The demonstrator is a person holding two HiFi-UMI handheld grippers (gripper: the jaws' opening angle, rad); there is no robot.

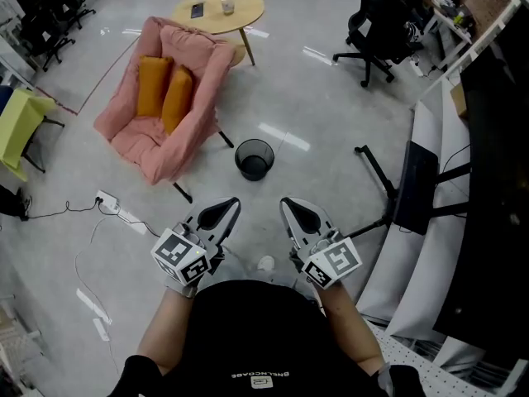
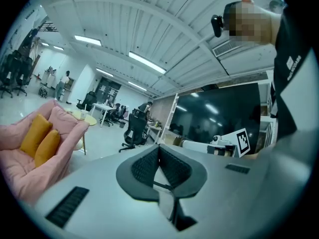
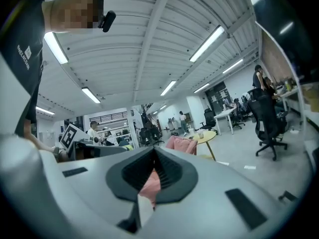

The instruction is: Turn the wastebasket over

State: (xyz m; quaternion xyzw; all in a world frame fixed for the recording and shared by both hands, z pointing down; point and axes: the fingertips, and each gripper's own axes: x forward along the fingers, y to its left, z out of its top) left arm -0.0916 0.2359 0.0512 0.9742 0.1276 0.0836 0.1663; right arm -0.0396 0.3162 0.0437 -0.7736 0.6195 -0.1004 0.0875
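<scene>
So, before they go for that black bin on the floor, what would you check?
1. Wastebasket located, upright, opening up: ok.
2. Wastebasket close enough to grasp: probably not ok, it stands on the floor ahead of both grippers.
3. Left gripper ready to grasp: not ok, jaws together, nothing between them.
4. Right gripper ready to grasp: not ok, jaws together, nothing between them.
5. Wastebasket free of contents: cannot tell, its inside is dark.
6. Room to tip it: ok, the pink armchair stands apart from it.

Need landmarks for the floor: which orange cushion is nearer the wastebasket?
The right cushion in the head view; the left cushion sits beyond it, farther from the wastebasket.
</scene>
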